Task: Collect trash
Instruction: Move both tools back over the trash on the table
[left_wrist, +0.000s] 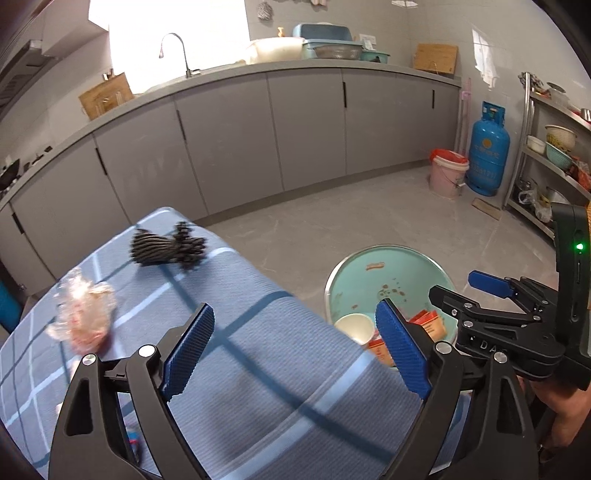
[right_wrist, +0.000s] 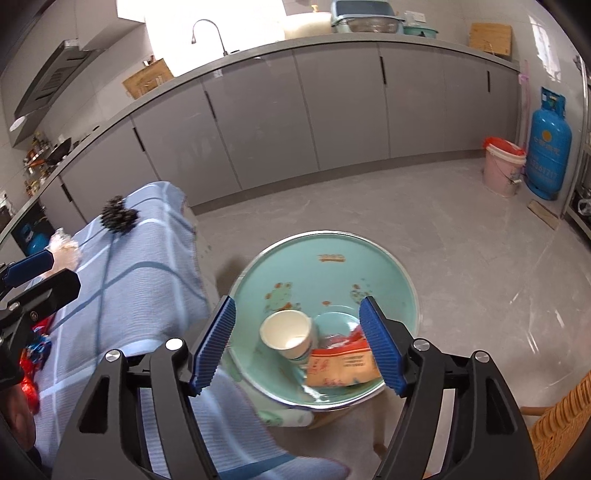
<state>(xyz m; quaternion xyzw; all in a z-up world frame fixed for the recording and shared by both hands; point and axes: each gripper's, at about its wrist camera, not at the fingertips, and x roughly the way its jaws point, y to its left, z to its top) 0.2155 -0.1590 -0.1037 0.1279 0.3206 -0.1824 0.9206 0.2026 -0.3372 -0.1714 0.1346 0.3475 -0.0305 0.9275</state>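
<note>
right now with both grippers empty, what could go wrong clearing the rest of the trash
1. The crumpled clear wrapper looks thin and light, so the left gripper may pinch the blue checked cloth along with it.
2. The teal basin sits past the table edge, so a drop could miss it.
3. The black scrubber lies near the far corner and could be nudged off.

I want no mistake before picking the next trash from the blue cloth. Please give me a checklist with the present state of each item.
1. Left gripper open and empty: ok.
2. Right gripper open and empty: ok.
3. Basin has room; paper cup and orange packet lie inside: ok.
4. Clear plastic wrapper free on the cloth: ok.
5. Black crumpled item is trash: cannot tell.
</note>
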